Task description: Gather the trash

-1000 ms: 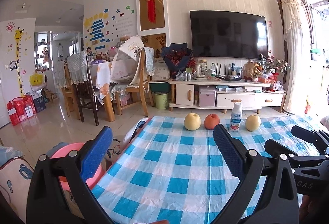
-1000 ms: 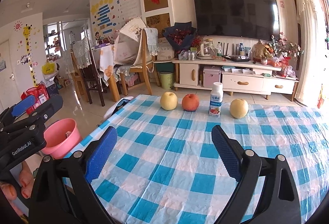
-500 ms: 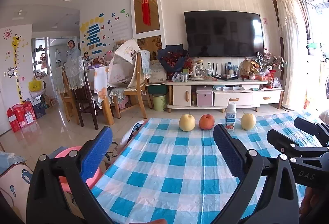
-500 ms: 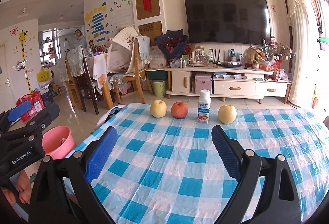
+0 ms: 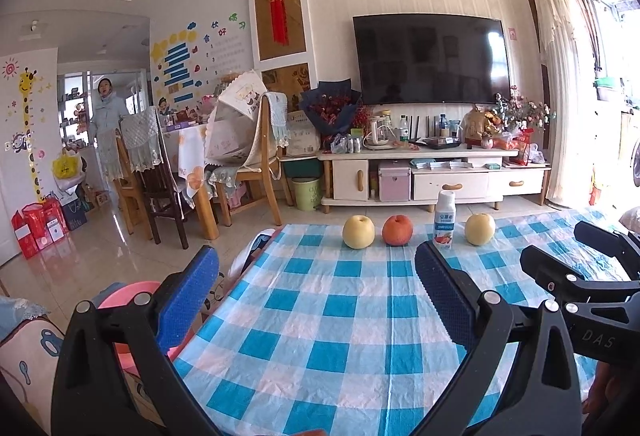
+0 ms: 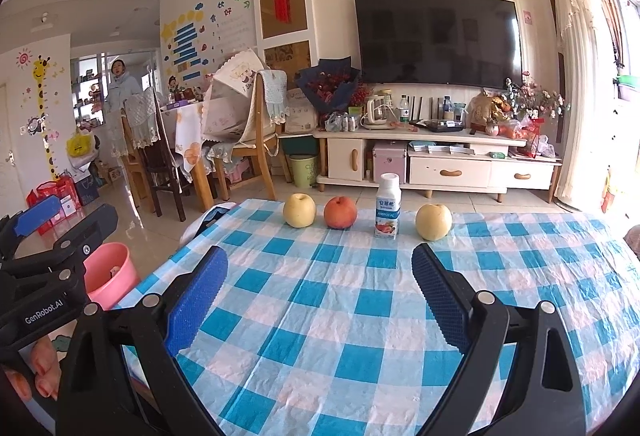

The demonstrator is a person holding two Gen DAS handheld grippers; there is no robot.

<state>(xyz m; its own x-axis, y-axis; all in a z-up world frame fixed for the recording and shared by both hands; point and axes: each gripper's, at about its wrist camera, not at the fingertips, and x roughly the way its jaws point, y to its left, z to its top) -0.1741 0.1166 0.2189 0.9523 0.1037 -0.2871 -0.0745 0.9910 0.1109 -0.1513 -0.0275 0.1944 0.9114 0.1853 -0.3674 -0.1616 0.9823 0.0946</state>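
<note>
**Both grippers wide and empty over the checked table**

Trash here is a small white plastic drink bottle (image 6: pixel 387 207) with a fruit-printed label, standing upright near the far edge of the table covered in a blue-and-white checked cloth (image 6: pixel 360 308). It stands in a row with three round fruits: a pale yellow one (image 6: pixel 299 210) at the left end, an orange-red one (image 6: pixel 340 212) just left of the bottle, and another pale yellow one (image 6: pixel 433 221) on its right. None of the four touch.

The left gripper (image 5: pixel 316 294) hangs above the table's near left part, its blue-padded fingers spread wide with nothing between them. The right gripper (image 6: pixel 320 294) is likewise spread and empty. Both are well apart from the bottle.

A pink plastic bucket (image 6: pixel 108 272) stands on the floor beside the table's left edge.
</note>
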